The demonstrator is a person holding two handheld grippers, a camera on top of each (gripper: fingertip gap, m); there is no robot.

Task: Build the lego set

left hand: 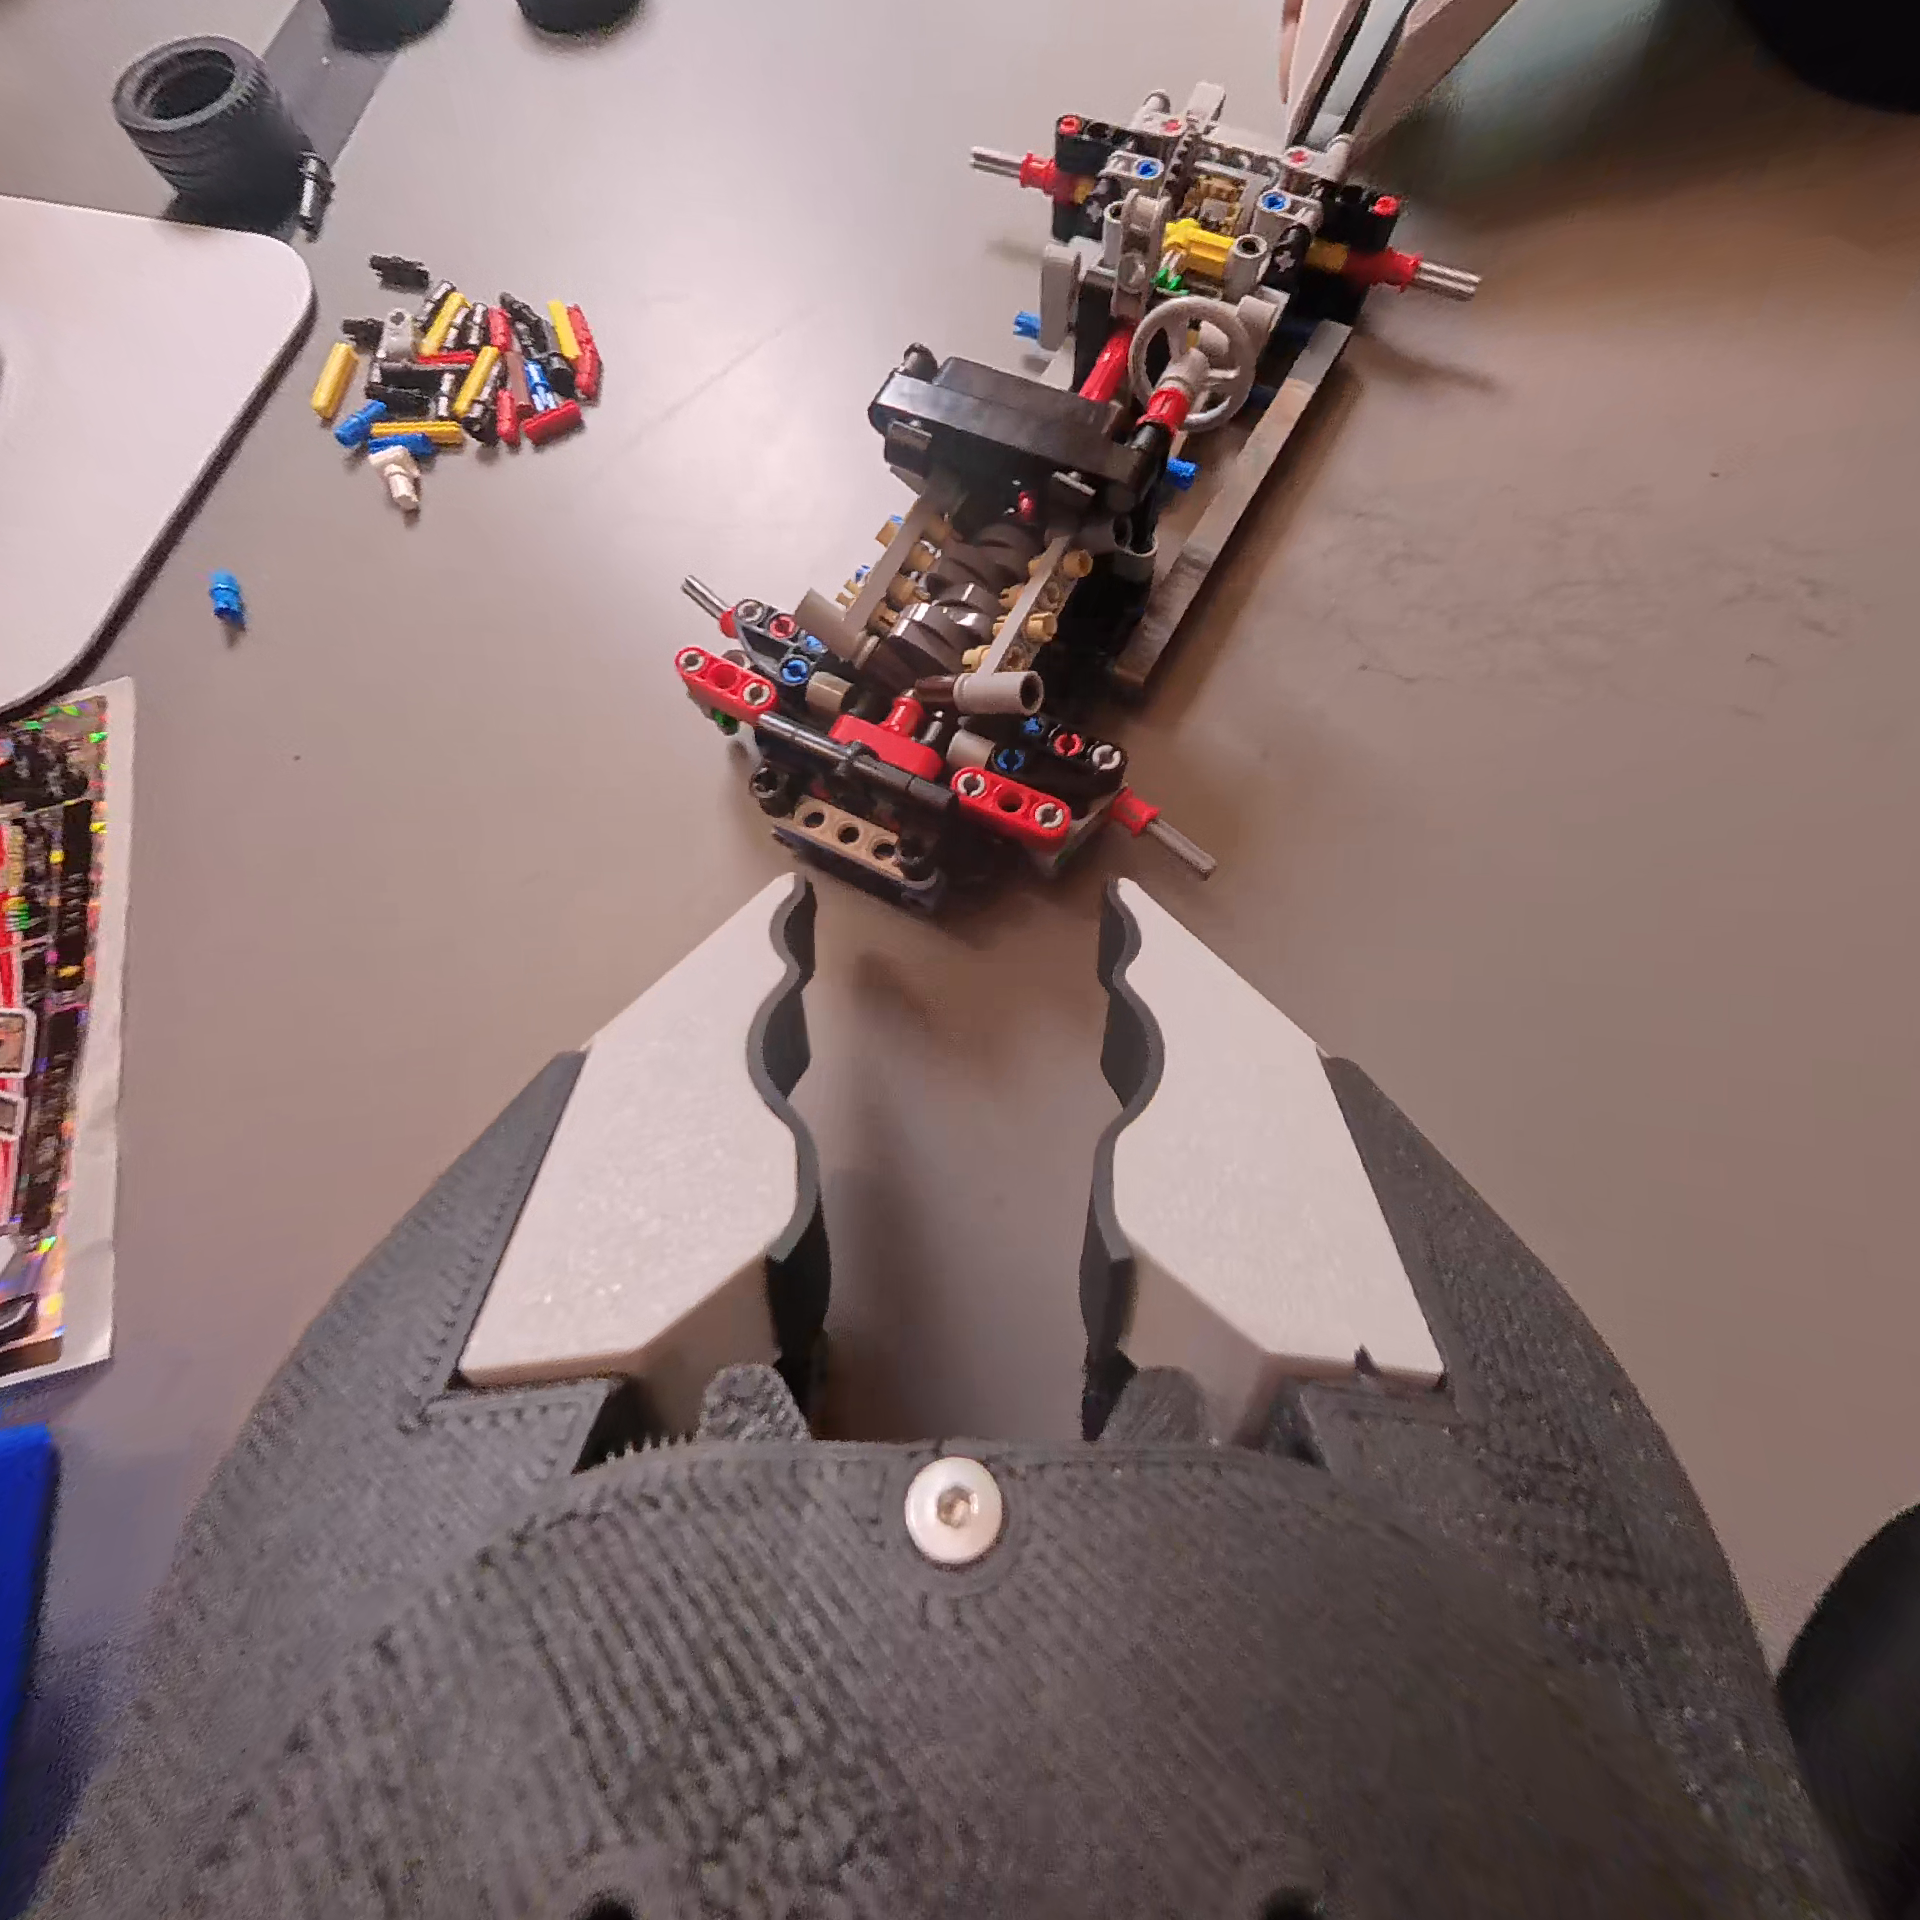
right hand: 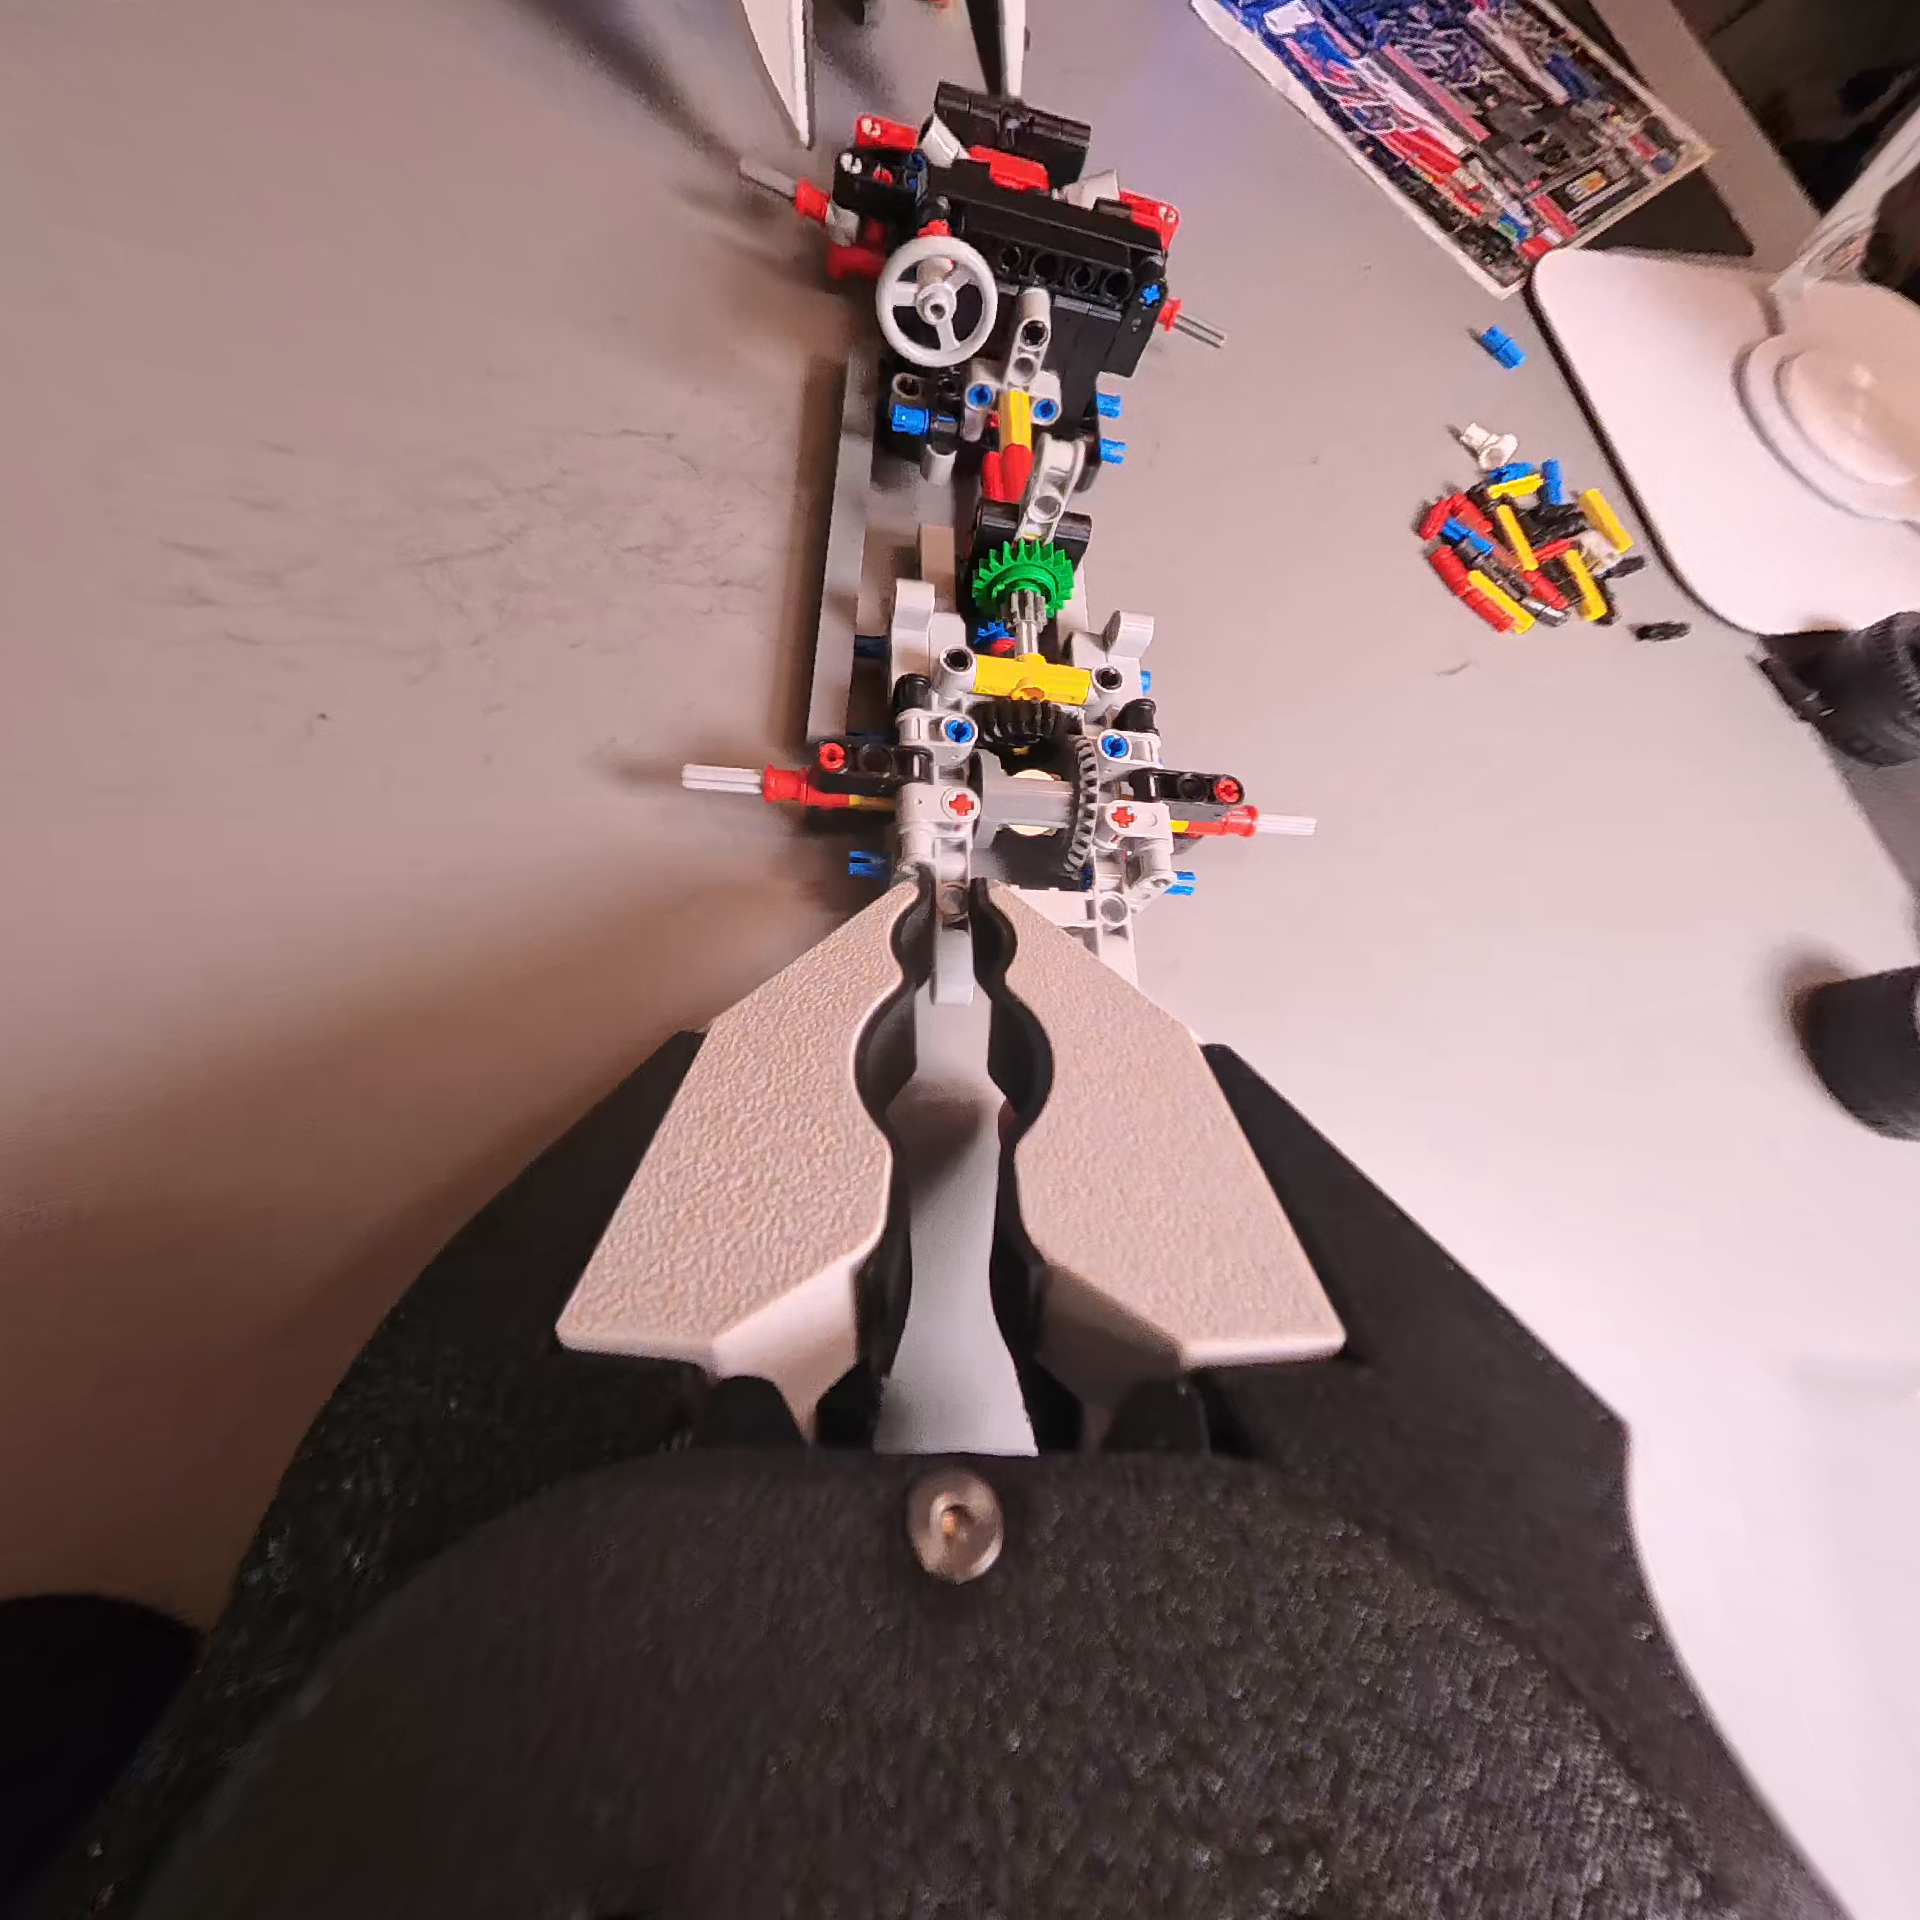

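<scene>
Here the Lego car chassis (left hand: pixel 1049 520) lies mid-table; the right gripper (right hand: pixel 948 904) pinches a light grey beam (right hand: pixel 951 961) at its axle end, likely seating it. The left gripper (left hand: pixel 956 894), spread and empty, hovers just off the opposite end, loose pins (left hand: pixel 468 369) at 10 o'clock; next probably bracing the frame

Both views are evenly lit from overhead, the right wrist view more brightly. Soft shadows are cast on the table (left hand: pixel 1558 727) beside the lego chassis (left hand: pixel 997 582). Strong wide-angle bending is seen toward the edges. Far corners are smeared, and the sticker sheet (left hand: pixel 52 1039) at the left edge is blurred, with specks of glare.
</scene>
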